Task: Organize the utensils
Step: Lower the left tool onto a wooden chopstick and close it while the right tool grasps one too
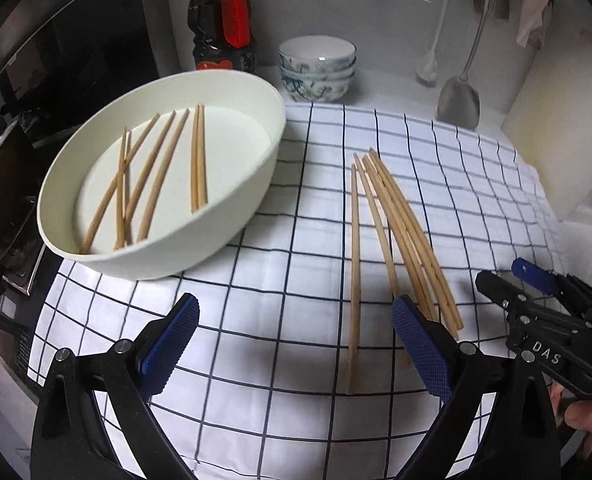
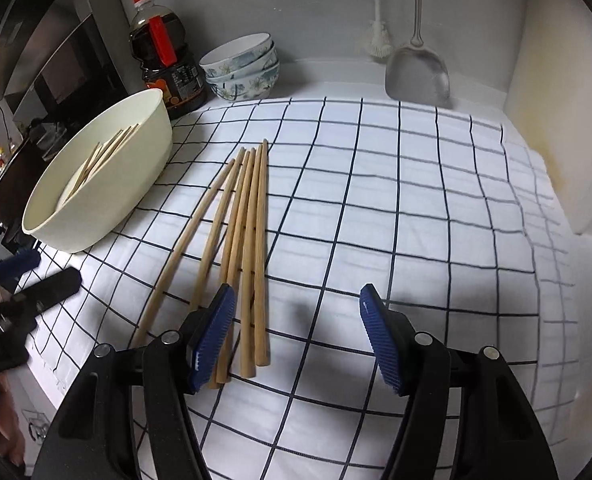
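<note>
Partly done, by the look of it: several chopsticks [image 1: 155, 168] already lie in the cream tub [image 1: 255, 184] at upper left, while a bundle [image 2: 239, 240] of about five waits on the checked cloth [image 2: 416, 200] at centre. Both the left gripper [image 1: 296, 344] and right gripper [image 2: 296, 332] stand wide and empty, low over the bundle's near ends.

seven chopsticks in basin [image 1: 159, 168], five on cloth [image 2: 239, 240], three bowls [image 1: 318, 68]
</note>
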